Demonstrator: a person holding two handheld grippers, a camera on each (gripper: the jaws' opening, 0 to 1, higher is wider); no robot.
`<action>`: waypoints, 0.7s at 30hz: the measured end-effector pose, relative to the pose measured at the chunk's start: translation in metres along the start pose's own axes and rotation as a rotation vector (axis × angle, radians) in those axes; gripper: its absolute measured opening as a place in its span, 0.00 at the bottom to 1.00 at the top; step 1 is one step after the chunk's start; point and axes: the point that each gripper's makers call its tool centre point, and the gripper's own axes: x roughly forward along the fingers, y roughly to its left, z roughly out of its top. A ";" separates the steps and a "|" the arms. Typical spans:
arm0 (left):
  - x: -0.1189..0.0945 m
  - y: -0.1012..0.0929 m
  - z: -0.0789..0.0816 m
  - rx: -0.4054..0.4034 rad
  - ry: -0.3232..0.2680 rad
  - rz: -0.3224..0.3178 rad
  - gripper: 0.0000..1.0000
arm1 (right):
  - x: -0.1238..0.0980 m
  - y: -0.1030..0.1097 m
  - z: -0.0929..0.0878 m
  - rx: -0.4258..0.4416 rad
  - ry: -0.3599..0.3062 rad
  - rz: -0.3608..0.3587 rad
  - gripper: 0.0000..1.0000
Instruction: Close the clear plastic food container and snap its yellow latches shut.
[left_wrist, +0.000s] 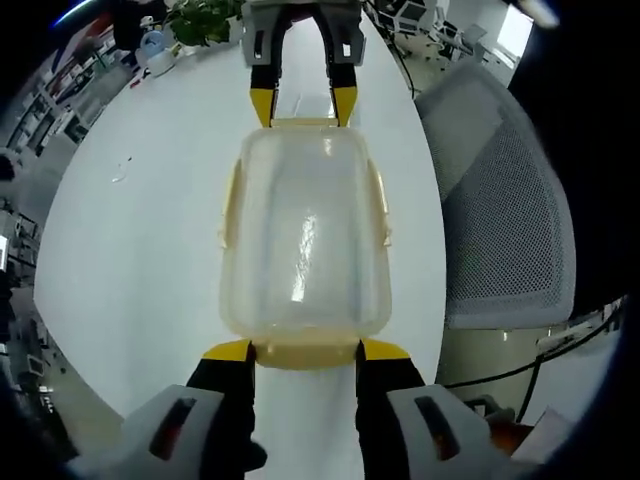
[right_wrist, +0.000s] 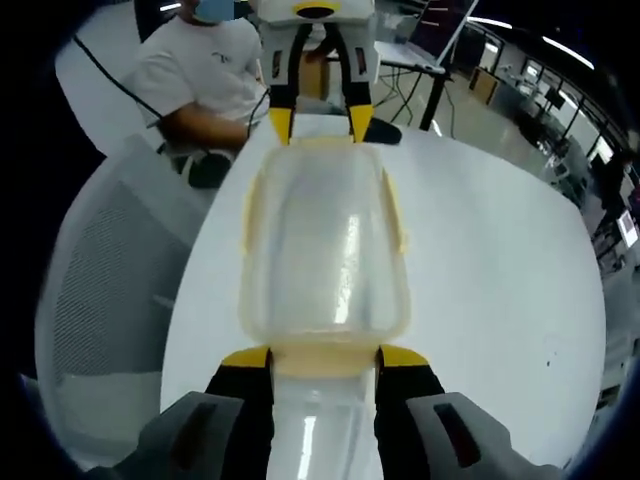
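Container (left_wrist: 303, 250) rests on white table (left_wrist: 140, 250) beside grey mesh chair (left_wrist: 505, 220).

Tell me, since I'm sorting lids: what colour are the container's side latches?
Pale yellow latches on the clear container, best in the left gripper view.
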 end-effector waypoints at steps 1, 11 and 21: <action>0.000 0.000 0.001 0.000 0.000 0.000 0.38 | 0.000 0.000 -0.001 0.002 0.000 0.000 0.37; 0.003 -0.001 0.014 0.008 -0.007 -0.007 0.38 | -0.009 0.004 -0.013 0.015 0.006 0.001 0.37; 0.012 -0.002 0.038 0.023 -0.019 -0.016 0.38 | -0.020 0.008 -0.036 0.036 0.026 -0.011 0.37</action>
